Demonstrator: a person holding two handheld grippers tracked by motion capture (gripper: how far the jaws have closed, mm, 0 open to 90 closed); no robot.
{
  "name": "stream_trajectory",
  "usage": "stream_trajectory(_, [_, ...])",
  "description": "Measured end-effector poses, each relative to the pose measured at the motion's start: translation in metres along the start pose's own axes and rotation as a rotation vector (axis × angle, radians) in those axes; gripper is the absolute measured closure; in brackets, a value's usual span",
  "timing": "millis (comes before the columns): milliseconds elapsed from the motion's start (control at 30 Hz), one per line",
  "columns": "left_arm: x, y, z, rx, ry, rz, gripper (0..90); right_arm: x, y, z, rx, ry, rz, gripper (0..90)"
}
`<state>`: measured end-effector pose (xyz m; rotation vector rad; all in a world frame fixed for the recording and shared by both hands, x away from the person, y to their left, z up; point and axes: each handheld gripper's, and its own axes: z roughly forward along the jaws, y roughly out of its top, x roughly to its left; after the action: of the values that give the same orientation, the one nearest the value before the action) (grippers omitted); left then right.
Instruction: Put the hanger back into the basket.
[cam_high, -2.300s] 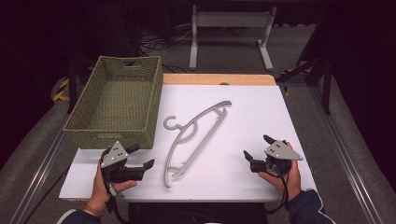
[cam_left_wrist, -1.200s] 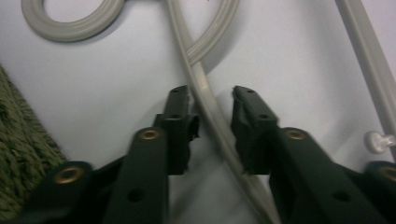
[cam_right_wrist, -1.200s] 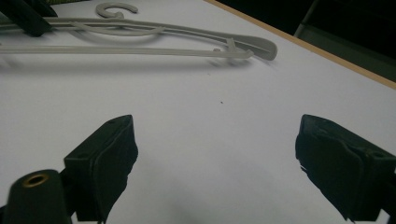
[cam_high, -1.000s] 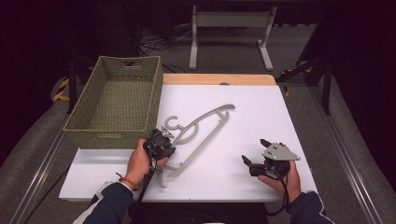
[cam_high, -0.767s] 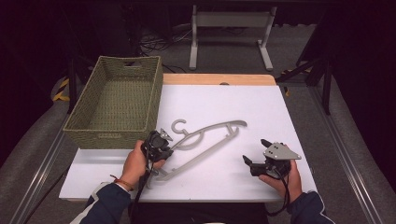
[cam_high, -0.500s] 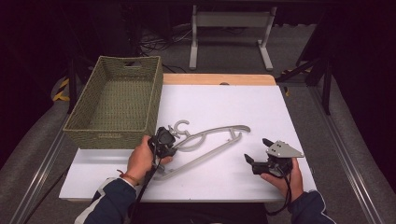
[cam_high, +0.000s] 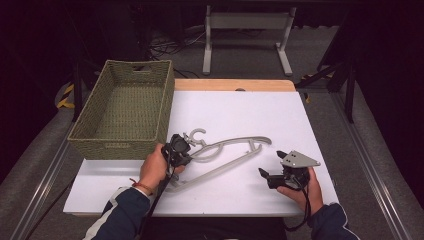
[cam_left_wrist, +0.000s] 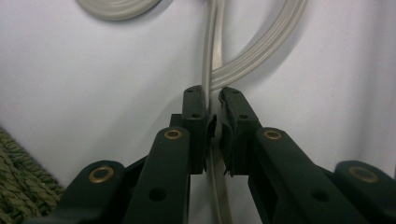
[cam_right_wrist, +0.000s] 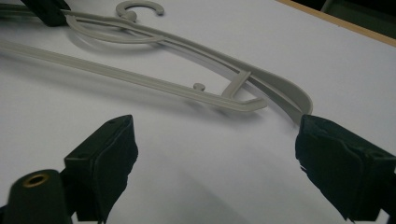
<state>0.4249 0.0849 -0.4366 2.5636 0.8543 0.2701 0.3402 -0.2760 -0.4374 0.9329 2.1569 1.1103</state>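
Observation:
A grey plastic clothes hanger (cam_high: 235, 144) lies flat on the white table (cam_high: 240, 110), hook toward the basket. My left gripper (cam_high: 184, 149) is shut on the hanger's thin bar near the hook end. In the left gripper view the two jaws pinch that bar (cam_left_wrist: 212, 154), with the curved arm (cam_left_wrist: 261, 56) running off ahead. My right gripper (cam_high: 270, 167) rests at the front right, open, short of the hanger's far tip. In the right gripper view its fingers (cam_right_wrist: 105, 154) stand wide apart on bare table, and the hanger (cam_right_wrist: 154, 84) lies beyond them.
A woven green basket (cam_high: 116, 146) stands at the table's left, close beside the left hand; its weave (cam_left_wrist: 18, 186) is also in the left gripper view. A wooden strip (cam_high: 232, 85) edges the table's far side. A metal stand (cam_high: 245, 20) stands on the floor beyond.
My left gripper came in from the front left, shut on the hanger, and swung its far end round to the right. The right gripper has barely moved.

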Motion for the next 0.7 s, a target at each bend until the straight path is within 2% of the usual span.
stream_trajectory(100, [-0.003,0.0,0.0,-0.007,0.024,0.034,81.6,-0.001,0.0,0.0,0.002,-0.001,-0.001,12.9])
stream_trajectory(167, [-0.005,-0.002,0.0,-0.039,0.045,0.037,81.6,-0.002,-0.001,0.0,-0.001,-0.003,0.008,12.8])
stream_trajectory(200, [-0.005,-0.002,0.0,-0.039,0.045,0.037,81.7,-0.002,-0.001,0.0,-0.001,-0.003,0.008,12.8])
stream_trajectory(300, [-0.009,-0.003,0.0,-0.1,0.114,0.046,81.7,-0.002,0.0,-0.003,-0.017,-0.018,0.004,12.9])
stream_trajectory(500, [-0.01,-0.005,-0.014,-0.21,0.182,0.042,81.7,-0.005,0.0,-0.007,-0.043,-0.037,0.01,12.9])
stream_trajectory(533, [-0.011,-0.006,-0.017,-0.236,0.184,0.04,81.7,-0.005,0.0,-0.008,-0.049,-0.038,0.014,12.9])
stream_trajectory(567, [-0.011,-0.006,-0.017,-0.236,0.184,0.04,81.7,-0.005,0.0,-0.008,-0.049,-0.038,0.014,12.9])
stream_trajectory(700, [-0.014,-0.007,-0.027,-0.29,0.197,0.048,81.7,-0.006,0.001,-0.011,-0.073,-0.058,0.018,12.9])
